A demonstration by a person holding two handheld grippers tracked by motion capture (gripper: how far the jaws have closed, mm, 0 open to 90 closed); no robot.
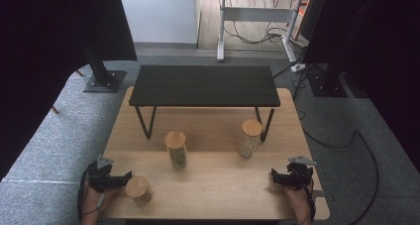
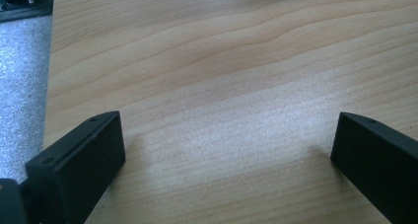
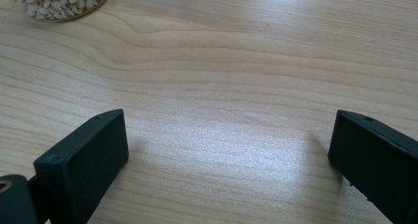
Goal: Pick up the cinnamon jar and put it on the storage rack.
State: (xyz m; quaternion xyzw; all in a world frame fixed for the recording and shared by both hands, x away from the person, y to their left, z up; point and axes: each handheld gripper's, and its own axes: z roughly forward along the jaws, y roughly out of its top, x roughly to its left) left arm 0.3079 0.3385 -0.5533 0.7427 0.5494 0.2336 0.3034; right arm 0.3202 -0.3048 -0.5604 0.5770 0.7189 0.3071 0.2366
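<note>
The left gripper (image 1: 120, 178) rests at the table's (image 1: 213, 185) near left corner, jaws wide apart and empty, just beside a cork-lidded jar (image 1: 138, 189). The right gripper (image 1: 282, 178) sits at the near right corner, jaws equally wide, holding nothing.

Hand-held gripper (image 2: 226, 150) gapes wide over bare table (image 2: 222, 61).

This is looking like a lab or recording studio rather than a home. Black curtains (image 1: 44, 61) are hanging along both sides on stands with metal base plates (image 1: 104, 81), grey carpet (image 1: 54, 136) is covering the floor, and loose cables (image 1: 257, 35) are trailing under a height-adjustable desk (image 1: 257, 17) behind the wooden table (image 1: 218, 180).
</note>
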